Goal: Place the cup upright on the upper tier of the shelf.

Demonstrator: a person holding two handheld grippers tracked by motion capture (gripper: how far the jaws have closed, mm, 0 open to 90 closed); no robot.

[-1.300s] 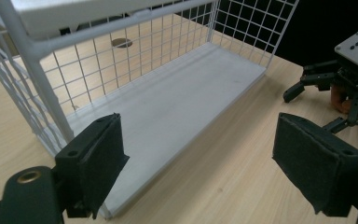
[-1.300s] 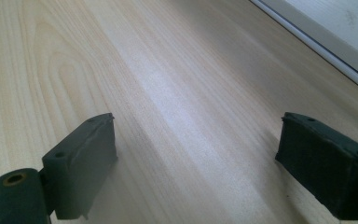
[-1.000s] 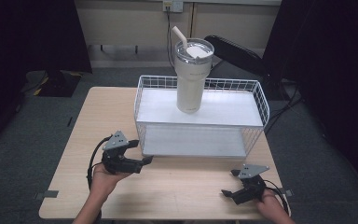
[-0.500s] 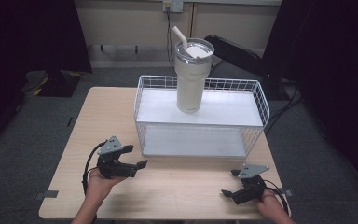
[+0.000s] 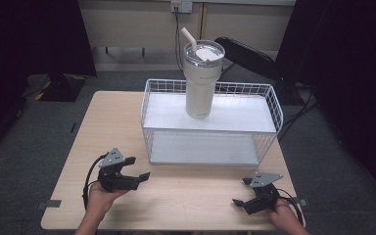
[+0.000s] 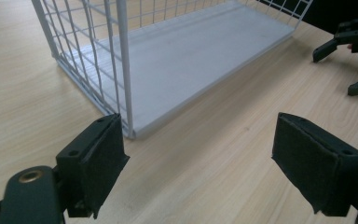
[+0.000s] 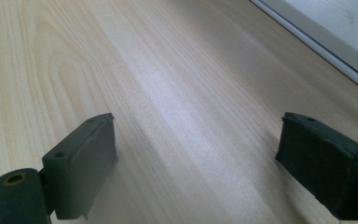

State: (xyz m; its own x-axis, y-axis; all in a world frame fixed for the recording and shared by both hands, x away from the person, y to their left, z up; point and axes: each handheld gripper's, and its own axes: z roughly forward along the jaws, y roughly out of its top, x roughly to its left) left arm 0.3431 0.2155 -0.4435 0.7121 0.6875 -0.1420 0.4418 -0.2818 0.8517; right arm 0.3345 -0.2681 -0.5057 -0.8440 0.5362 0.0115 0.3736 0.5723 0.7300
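We see a cream tumbler (image 5: 203,81) with a straw standing on the white wire rack's (image 5: 210,122) top shelf. Before the rack, the left gripper (image 5: 136,168) and right gripper (image 5: 241,192) rest on the surface (image 5: 191,196), jaws spread, empty.

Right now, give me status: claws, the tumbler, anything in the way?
Left claw open, nothing in it; right claw open, low over the table. Tumbler upright on the wire rack's top shelf, untouched. Bare table between claws and rack.

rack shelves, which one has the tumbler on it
The upper shelf: the tumbler stands upright on it, while the lower shelf beneath holds nothing.
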